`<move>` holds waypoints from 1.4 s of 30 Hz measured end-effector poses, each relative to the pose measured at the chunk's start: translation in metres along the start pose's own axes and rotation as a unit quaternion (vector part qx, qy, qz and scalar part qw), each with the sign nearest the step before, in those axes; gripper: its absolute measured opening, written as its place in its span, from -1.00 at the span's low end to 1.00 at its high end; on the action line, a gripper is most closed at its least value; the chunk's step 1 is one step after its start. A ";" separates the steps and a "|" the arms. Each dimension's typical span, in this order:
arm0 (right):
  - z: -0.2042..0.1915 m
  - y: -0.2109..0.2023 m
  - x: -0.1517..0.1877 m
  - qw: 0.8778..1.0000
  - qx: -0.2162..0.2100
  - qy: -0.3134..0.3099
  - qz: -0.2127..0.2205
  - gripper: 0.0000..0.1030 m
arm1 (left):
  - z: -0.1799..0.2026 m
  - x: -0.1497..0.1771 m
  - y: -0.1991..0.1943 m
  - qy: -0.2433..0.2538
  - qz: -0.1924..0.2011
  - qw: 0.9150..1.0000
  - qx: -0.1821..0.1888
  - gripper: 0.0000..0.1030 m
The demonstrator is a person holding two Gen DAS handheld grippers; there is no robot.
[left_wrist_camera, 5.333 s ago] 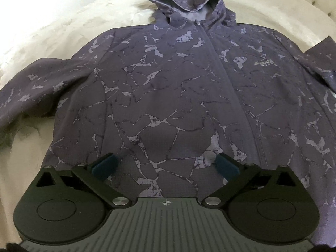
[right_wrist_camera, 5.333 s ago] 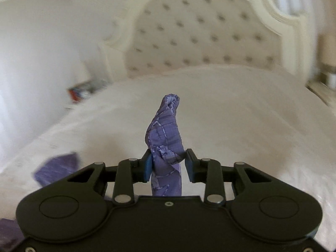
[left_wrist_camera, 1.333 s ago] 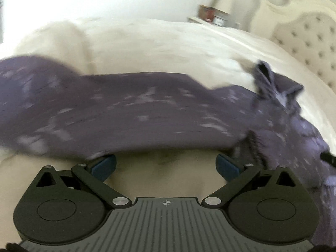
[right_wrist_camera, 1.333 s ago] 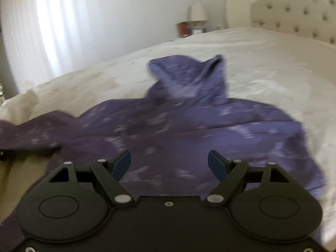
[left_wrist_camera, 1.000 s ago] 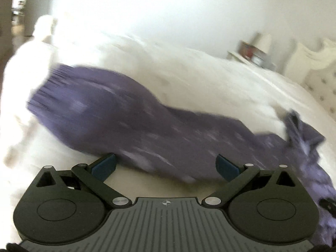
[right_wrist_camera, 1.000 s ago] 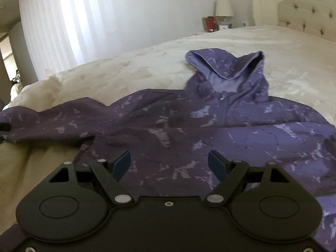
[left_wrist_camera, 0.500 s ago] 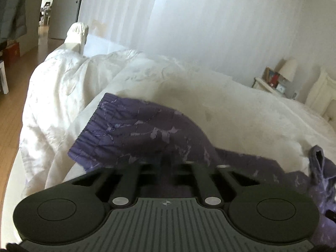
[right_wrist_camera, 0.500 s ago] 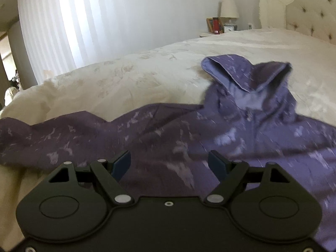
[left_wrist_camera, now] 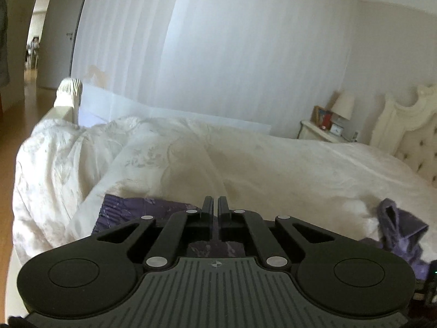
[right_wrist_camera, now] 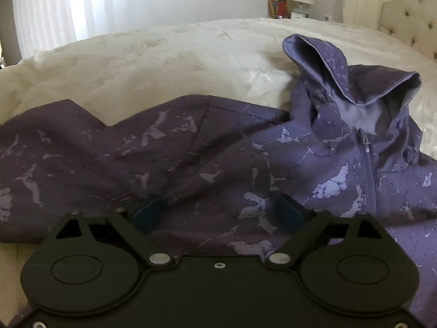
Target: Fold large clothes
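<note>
The cream bed (right_wrist_camera: 164,54) carries the purple hooded jacket (right_wrist_camera: 218,158) front up, hood toward the headboard (right_wrist_camera: 404,19), one sleeve (left_wrist_camera: 131,210) stretched sideways toward the bed's foot corner. The left gripper (left_wrist_camera: 215,206) is clamped on that sleeve; the right gripper (right_wrist_camera: 218,214), jaws just widened, hovers over the chest, holding nothing

1. Left gripper (left_wrist_camera: 215,205): matte black linkage arms on two round black discs; silver pivot rivets; grey ribbed base plate with a small crosshair mark.
2. Right gripper (right_wrist_camera: 218,213): same black discs and arms; teal-blue finger pads (right_wrist_camera: 148,213); smooth black plate; silver screws.
</note>
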State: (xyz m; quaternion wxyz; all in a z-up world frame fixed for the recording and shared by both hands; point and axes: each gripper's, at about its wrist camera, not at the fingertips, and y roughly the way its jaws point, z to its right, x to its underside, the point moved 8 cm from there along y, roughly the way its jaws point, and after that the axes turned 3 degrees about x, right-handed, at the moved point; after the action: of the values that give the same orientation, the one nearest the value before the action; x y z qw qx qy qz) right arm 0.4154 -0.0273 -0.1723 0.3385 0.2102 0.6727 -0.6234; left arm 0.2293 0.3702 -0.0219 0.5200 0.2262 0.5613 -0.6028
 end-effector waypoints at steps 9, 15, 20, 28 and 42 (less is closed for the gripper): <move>-0.001 -0.001 0.001 1.000 0.002 -0.005 -0.009 0.83 | -0.020 0.024 -0.023 -0.021 -0.024 0.999 -0.005 0.46; 0.001 0.000 0.001 1.000 0.000 -0.002 -0.009 0.83 | -0.042 0.035 -0.039 -0.041 -0.021 0.998 -0.043 0.48; 0.000 0.000 0.001 1.000 -0.001 -0.001 -0.008 0.83 | -0.063 0.037 -0.024 -0.060 -0.024 0.993 -0.096 0.49; 0.001 0.000 0.002 1.000 -0.005 0.001 -0.006 0.85 | -0.086 0.032 0.005 -0.109 -0.012 0.991 -0.078 -0.51; 0.013 -0.062 0.002 0.997 -0.053 0.039 0.044 0.75 | 0.031 -0.053 -0.055 -0.022 0.097 0.991 0.093 -1.00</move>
State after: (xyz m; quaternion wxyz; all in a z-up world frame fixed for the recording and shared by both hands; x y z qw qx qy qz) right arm 0.3726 -0.0490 -0.1308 0.3499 0.2459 0.7075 -0.5626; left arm 0.2093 0.3527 0.0566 0.5648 0.3132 0.4667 -0.6043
